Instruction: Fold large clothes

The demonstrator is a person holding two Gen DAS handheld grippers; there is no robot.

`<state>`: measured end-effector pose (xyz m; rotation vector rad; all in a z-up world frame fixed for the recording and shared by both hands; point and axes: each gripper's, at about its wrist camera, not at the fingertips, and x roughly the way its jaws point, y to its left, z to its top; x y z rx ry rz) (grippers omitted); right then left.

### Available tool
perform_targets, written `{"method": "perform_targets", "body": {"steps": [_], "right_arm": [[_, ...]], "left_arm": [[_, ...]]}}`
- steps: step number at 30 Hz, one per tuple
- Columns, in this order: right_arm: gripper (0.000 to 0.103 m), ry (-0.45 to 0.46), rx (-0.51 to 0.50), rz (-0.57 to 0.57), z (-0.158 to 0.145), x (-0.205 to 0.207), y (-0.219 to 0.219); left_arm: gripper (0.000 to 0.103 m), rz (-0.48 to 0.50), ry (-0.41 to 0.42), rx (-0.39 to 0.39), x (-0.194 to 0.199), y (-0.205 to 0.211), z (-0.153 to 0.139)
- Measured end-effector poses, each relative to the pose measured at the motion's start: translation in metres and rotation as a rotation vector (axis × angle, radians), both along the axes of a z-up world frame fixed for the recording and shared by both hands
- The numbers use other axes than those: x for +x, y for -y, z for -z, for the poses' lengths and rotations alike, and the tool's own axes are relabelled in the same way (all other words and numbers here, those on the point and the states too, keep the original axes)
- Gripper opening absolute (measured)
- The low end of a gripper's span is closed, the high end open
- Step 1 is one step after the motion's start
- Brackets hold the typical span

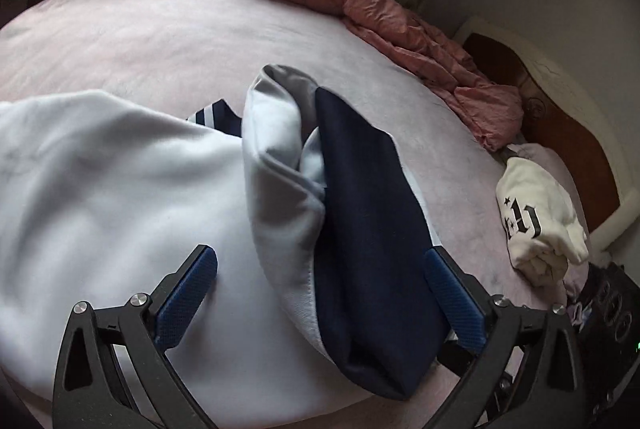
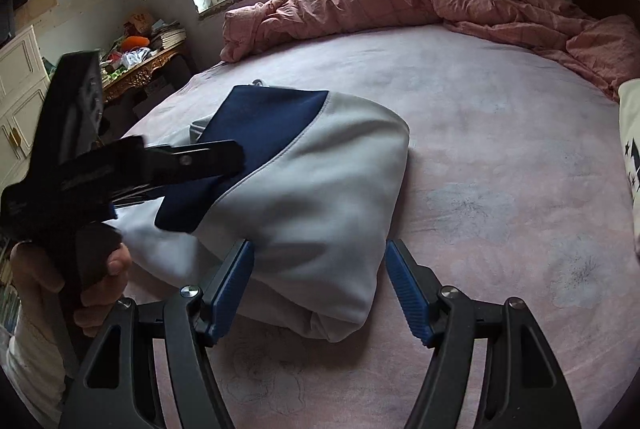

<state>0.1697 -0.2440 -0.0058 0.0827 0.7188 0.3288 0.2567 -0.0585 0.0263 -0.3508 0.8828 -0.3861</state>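
Right wrist view, grey-and-navy garment [image 2: 312, 189] bunched on pink bed [image 2: 500, 133], pink quilt [image 2: 400, 5] behind

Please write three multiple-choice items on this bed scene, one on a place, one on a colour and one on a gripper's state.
1. Where does the rumpled pink quilt lie?
A. along the bed's far edge below the window
B. on the floor
C. over the garment

2. What colours is the large folded garment?
A. red and black
B. pale grey and navy
C. green

3. How does the right gripper stand?
A. clamped on the quilt
B. open, pads clear of the cloth
C. out of view

Answers: 1 A, it is bunched by the sill; 2 B, both panels show; 3 B, gaps show beside both pads.
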Motion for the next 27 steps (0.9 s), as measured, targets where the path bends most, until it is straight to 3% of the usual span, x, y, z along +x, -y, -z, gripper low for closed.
{"method": "perform_targets", "body": {"steps": [2, 3, 4, 6, 9, 13, 15, 17, 19, 21, 27], "right_arm": [[0.071, 0.015, -0.075, -0.003, -0.003, -0.005, -0.004], [0.071, 0.010, -0.101, -0.008, -0.002, -0.007, -0.006], [0.071, -0.003, -0.111, -0.020, -0.001, -0.008, -0.008], [0.071, -0.034, -0.094, -0.047, 0.005, -0.009, -0.011], [0.071, -0.062, -0.094, 0.010, 0.016, -0.008, -0.015], [0.071, -0.097, -0.124, 0.186, 0.027, 0.002, -0.003], [0.071, -0.140, -0.101, 0.195, 0.031, 0.005, 0.002], [0.079, -0.129, -0.166, 0.202, 0.034, 0.006, -0.001], [0.084, -0.137, -0.189, 0.205, 0.035, 0.007, 0.000], [0.084, -0.173, -0.147, 0.209, 0.035, 0.008, 0.008], [0.080, -0.133, -0.184, 0.181, 0.030, -0.007, 0.009]], "left_arm": [[0.076, 0.012, 0.022, -0.035, -0.003, 0.002, 0.001], [0.045, 0.041, 0.039, -0.049, -0.005, 0.004, 0.000], [0.029, 0.041, 0.064, -0.050, -0.008, 0.003, -0.003], [0.020, 0.047, 0.110, -0.132, -0.017, -0.005, -0.011], [0.017, 0.104, 0.139, -0.253, -0.035, -0.010, -0.022], [0.016, 0.051, 0.156, -0.129, -0.045, -0.007, -0.028], [0.017, 0.003, 0.119, -0.061, -0.035, -0.011, -0.015], [0.018, -0.021, 0.100, -0.004, -0.026, -0.017, 0.002], [0.024, -0.005, 0.140, 0.043, -0.026, -0.018, 0.015], [0.026, 0.010, 0.172, 0.121, -0.027, -0.013, 0.020], [0.032, 0.009, 0.174, 0.148, -0.029, -0.015, 0.021]]}}
